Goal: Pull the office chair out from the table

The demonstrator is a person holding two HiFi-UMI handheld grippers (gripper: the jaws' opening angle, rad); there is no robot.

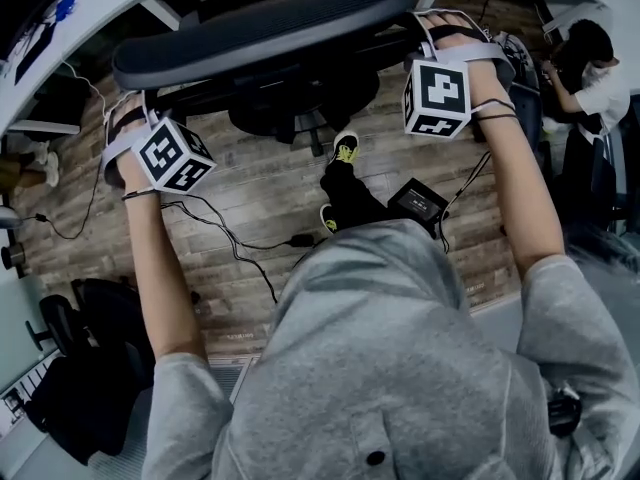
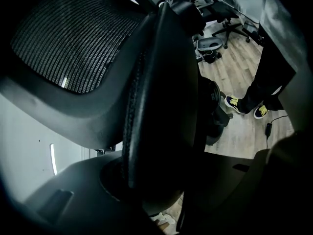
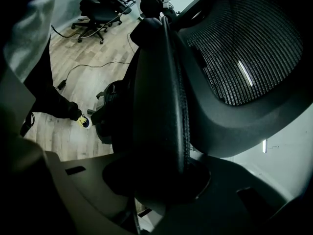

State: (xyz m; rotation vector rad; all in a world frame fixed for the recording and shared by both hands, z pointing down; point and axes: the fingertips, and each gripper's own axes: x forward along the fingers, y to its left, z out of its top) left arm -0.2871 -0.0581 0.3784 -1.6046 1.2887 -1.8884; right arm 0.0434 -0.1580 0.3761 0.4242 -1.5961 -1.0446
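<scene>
Left gripper and right gripper both clamped on the office chair back; marker cubes just show black-and-white squares.

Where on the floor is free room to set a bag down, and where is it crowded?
Free: the bare wood floor between the chair's base and the cable. Crowded: right of it, around the shoes and black box; another chair fills the lower left.

The right gripper has its jaws clamped on the padded edge of the office chair, with its mesh panel at upper right and a wooden floor, second chair and shoe at left.
</scene>
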